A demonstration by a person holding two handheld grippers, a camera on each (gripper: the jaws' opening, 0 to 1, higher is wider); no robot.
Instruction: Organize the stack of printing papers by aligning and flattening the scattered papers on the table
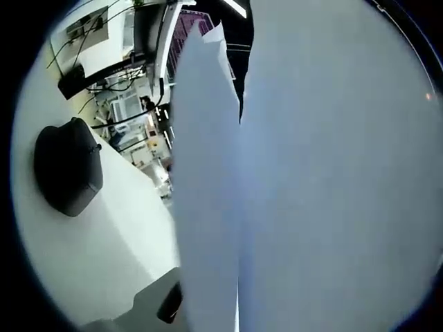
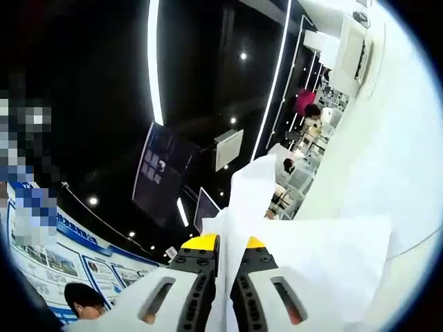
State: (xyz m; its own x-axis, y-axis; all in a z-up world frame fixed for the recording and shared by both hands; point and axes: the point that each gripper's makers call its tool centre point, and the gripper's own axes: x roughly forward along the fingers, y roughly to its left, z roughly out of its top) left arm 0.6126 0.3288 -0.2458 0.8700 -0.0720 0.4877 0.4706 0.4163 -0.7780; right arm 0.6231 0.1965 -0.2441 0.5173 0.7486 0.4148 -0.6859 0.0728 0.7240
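Observation:
In the right gripper view my right gripper (image 2: 225, 243) is shut on a bunch of white printing papers (image 2: 304, 249). The sheets stand up between its black, yellow-tipped jaws and spread to the right. In the left gripper view, white paper sheets (image 1: 325, 180) are held very close to the lens and cover the middle and right of the picture. They hide my left gripper's jaws; only a grey and black part of the left gripper (image 1: 163, 304) peeks out at the bottom.
A white table (image 1: 90, 235) lies at the left with a black rounded object (image 1: 68, 166) on it. Behind are desks, cables and equipment. In the right gripper view a dark ceiling with strip lights (image 2: 154, 55), wall posters and people in the distance (image 2: 304, 104).

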